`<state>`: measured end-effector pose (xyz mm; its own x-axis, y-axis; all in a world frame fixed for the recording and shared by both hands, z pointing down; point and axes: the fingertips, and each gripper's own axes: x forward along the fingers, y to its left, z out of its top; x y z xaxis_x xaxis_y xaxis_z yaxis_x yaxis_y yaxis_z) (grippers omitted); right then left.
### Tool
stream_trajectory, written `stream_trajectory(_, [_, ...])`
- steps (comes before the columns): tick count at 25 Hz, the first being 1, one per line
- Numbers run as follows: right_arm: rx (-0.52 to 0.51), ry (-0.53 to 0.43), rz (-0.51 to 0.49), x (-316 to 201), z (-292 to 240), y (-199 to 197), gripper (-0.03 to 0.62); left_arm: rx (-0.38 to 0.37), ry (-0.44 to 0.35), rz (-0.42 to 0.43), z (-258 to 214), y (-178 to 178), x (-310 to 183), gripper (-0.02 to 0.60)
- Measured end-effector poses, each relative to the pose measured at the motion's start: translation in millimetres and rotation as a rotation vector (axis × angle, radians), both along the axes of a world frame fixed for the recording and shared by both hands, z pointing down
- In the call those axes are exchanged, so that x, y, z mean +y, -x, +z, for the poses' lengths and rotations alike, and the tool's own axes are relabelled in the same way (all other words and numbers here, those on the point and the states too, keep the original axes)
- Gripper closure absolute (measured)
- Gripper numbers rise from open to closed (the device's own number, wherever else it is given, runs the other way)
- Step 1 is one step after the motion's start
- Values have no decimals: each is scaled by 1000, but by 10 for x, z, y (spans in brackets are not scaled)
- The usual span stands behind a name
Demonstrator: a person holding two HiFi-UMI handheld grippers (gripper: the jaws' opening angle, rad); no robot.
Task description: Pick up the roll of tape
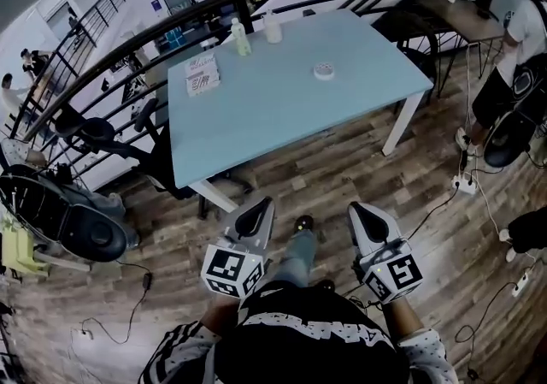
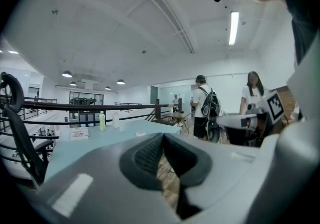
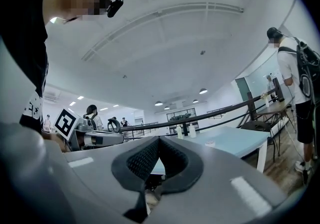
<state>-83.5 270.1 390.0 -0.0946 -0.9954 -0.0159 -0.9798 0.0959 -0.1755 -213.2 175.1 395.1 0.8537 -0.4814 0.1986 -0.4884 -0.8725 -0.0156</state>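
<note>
your left gripper [image 1: 255, 221] and right gripper [image 1: 366, 221] are both closed, jaws together with nothing between them, side by side over the floor [image 1: 342, 177], well short of the table [image 1: 256, 117]. the tape [image 1: 323, 71] lies flat on the table's right part, apart from the bottles [image 1: 241, 38] and box [image 1: 202, 74].

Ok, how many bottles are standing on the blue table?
2. A greenish bottle and a paler bottle stand side by side near the far edge of the table, left of the roll of tape in the head view. None appears hidden.
</note>
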Motion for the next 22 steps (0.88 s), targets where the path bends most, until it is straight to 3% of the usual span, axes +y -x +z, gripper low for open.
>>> stream_trajectory(10, [-10,28,125,-361,37,-767,589,13,20,117,76,-857,-466,581])
stream_trajectory(15, [-14,53,145,-613,89,-1025,589,20,72,137,150,-1173,-796,581])
stream_trajectory(22, [-18,71,171,-972,111,-1296,589,24,70,182,160,-1548,-1166,581])
